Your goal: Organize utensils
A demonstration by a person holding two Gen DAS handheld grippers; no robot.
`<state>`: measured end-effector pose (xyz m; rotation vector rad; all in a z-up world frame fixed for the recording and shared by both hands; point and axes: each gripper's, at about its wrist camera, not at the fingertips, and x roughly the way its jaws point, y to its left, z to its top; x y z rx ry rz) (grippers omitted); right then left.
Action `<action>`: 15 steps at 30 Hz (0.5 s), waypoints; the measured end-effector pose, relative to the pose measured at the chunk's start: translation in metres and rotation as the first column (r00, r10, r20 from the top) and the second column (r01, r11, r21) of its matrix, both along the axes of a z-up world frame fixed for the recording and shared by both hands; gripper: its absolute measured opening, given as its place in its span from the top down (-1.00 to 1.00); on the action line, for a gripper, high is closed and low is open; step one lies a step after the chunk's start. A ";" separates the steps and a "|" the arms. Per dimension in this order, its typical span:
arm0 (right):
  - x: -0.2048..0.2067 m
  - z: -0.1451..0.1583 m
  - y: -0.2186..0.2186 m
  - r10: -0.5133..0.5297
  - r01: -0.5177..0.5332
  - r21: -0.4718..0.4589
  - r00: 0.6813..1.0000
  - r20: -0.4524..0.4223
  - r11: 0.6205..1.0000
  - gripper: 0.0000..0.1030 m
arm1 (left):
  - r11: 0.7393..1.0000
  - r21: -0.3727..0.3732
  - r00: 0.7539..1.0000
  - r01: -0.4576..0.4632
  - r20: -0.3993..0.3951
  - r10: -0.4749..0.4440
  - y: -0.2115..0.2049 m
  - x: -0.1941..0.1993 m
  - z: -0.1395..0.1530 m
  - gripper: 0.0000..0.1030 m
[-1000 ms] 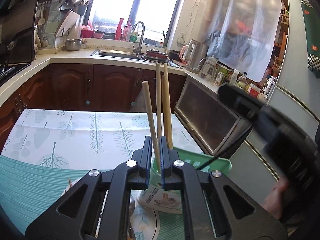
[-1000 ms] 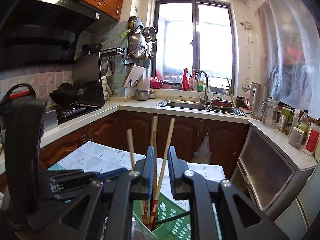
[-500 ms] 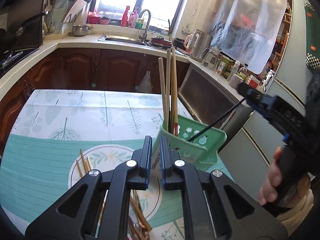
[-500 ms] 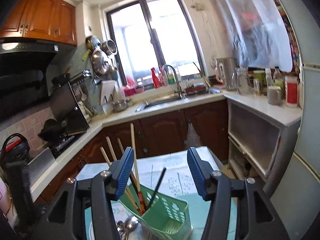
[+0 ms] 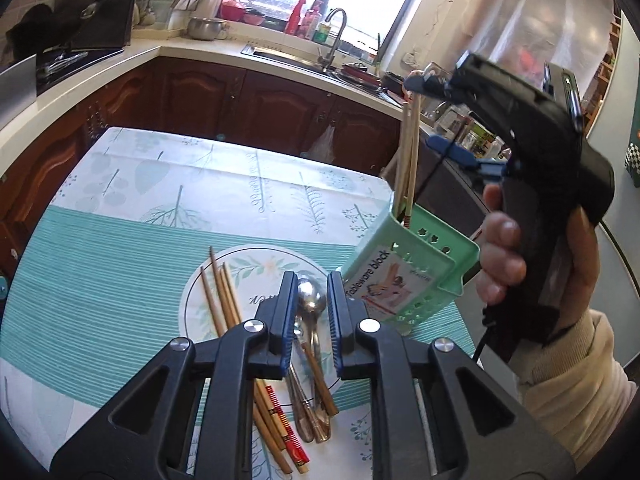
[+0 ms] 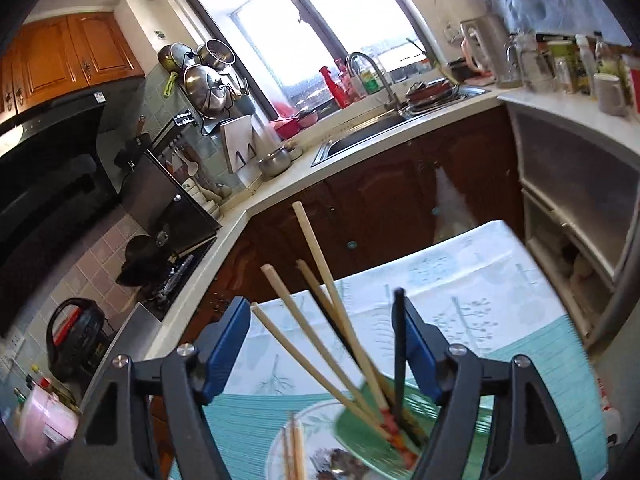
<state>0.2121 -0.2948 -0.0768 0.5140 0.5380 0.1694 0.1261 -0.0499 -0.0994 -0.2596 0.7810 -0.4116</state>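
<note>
Your left gripper [image 5: 307, 316] hangs low over the plate [image 5: 256, 268] at the near edge of the table [image 5: 168, 184], its blue-lined jaws parted by a narrow gap with nothing between them. Directly beneath that gap lies a metal spoon [image 5: 311, 300], bowl pointing away from you, with more spoon handles running back toward you under the gripper body. To its left, wooden chopsticks [image 5: 222, 296] fan across the plate, their red-patterned ends near the closest rim.

Just right of the plate stands the green utensil holder [image 5: 412, 272], a perforated plastic caddy with a label reading "Tableware block". It leans toward the far left. Several chopsticks [image 5: 409, 168] stand upright in its far compartment.

Your right hand [image 5: 504, 256] grips the handle of the right gripper [image 6: 326, 344] at the holder's right side. From that gripper's own camera, the jaws stand wide apart, holding nothing. They sit above the holder's mouth [image 6: 380, 432], which is blurred. Four pale chopsticks [image 6: 320, 344] and two dark ones rise from the holder between the blue pads [image 6: 226, 352], splayed toward the far left without touching either pad, so far as can be told.

Behind the table run dark wooden cabinets [image 5: 240, 100], a sink [image 6: 360, 136] and a bright window [image 6: 304, 28].
</note>
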 end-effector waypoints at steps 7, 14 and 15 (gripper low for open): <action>0.017 0.006 0.047 0.076 -0.076 -0.082 0.997 0.001 0.994 -0.44 | 1.000 -0.001 1.000 -0.012 0.000 0.012 0.009 -0.001 0.001 0.77; 0.005 0.017 0.066 0.055 -0.036 -0.281 0.997 0.061 0.959 -0.43 | 1.000 -0.007 1.000 -0.006 0.002 0.006 0.008 -0.003 0.003 0.77; 0.005 0.021 0.068 0.036 -0.014 -0.301 0.997 0.067 0.953 -0.43 | 1.000 -0.009 1.000 -0.003 0.003 0.003 0.007 -0.003 0.003 0.77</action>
